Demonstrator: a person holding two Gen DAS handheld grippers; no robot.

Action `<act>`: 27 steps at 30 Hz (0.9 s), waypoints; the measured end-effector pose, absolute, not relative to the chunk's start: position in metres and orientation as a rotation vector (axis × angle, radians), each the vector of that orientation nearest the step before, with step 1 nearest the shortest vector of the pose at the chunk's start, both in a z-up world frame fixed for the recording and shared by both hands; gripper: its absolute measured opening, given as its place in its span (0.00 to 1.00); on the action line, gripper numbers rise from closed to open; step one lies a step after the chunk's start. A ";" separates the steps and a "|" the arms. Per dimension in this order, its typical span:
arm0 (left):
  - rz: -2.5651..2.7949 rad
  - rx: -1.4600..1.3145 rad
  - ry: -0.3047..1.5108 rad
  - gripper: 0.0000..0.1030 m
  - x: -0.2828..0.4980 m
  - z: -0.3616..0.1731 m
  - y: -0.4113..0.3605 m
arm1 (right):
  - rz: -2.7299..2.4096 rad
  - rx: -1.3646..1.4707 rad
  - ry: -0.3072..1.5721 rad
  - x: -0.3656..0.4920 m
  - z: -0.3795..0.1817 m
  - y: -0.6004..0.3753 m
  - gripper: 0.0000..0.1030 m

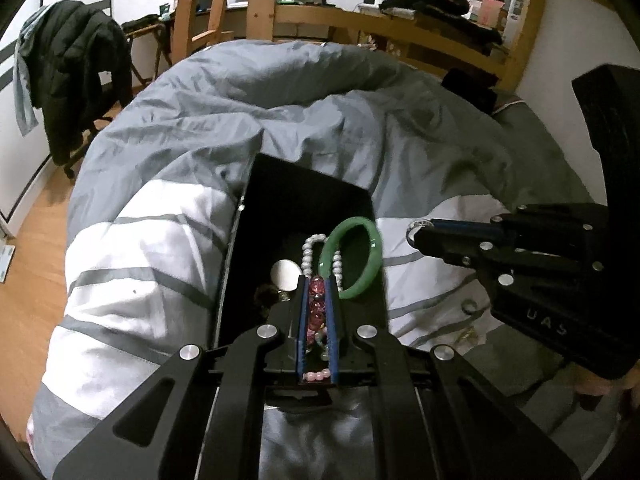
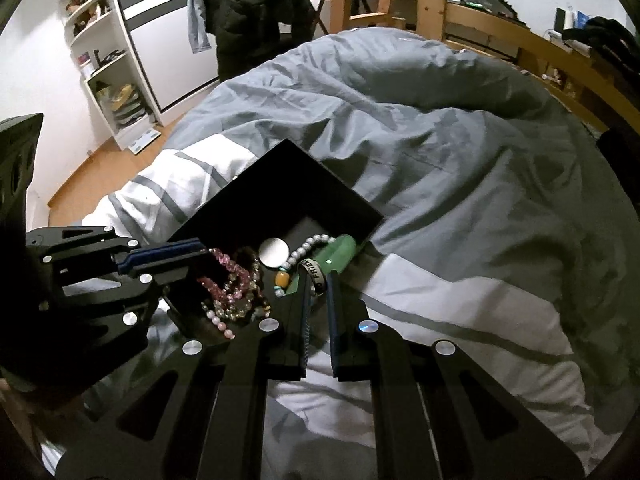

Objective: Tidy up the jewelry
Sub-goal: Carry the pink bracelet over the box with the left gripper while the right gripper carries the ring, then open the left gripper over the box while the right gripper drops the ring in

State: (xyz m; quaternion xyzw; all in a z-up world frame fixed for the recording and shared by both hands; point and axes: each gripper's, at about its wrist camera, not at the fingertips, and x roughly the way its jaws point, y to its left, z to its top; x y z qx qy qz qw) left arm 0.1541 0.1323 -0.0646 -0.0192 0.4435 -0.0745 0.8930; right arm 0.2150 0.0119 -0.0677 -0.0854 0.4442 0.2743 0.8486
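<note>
Broadly, the work is laid out on a rumpled grey-and-white duvet (image 2: pixel 460 160), on which a black box (image 2: pixel 280 184) sits open and serves as the place where the jewelry is gathered. Inside it a green bangle (image 1: pixel 354 258), a strand of white pearls (image 1: pixel 308 254) and a round white disc (image 2: pixel 274 258) can already be seen.

The left gripper (image 1: pixel 317 284) is held low over the box with its jaws nearly closed on a pink beaded bracelet (image 1: pixel 316 306), whose beads are pinched along the length of the pads while its loose end trails among other beads in the box. It is judged that the jaws should be opened only when the tips are well inside the walls, so that the strand drops in rather than draping over the rim.

The right gripper (image 2: pixel 318 280) is poised at the box's near edge, its jaws narrowed on a small dark ring (image 2: pixel 314 276) bearing pale lettering. A ring this small could probably roll off into the folds of the bedding, so it is best carried further over the box floor and lowered before release. The two tools are close together, and one release at a time would seem safer.
</note>
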 end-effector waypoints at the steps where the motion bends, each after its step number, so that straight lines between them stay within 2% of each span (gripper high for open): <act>1: -0.152 -0.044 0.926 0.08 0.155 -0.066 0.134 | 0.585 -0.181 0.939 0.216 -0.070 0.015 0.08; 20: -0.093 -0.085 0.925 0.08 0.159 -0.069 0.147 | 0.665 -0.161 1.005 0.235 -0.099 0.043 0.09; 25: -0.071 -0.110 0.909 0.11 0.158 -0.065 0.154 | 0.671 -0.124 1.017 0.234 -0.096 0.038 0.12; 26: -0.072 -0.113 0.908 0.12 0.158 -0.064 0.154 | 0.663 -0.119 1.016 0.234 -0.094 0.036 0.17; 27: -0.068 -0.114 0.902 0.21 0.158 -0.062 0.154 | 0.658 -0.120 1.013 0.233 -0.092 0.033 0.22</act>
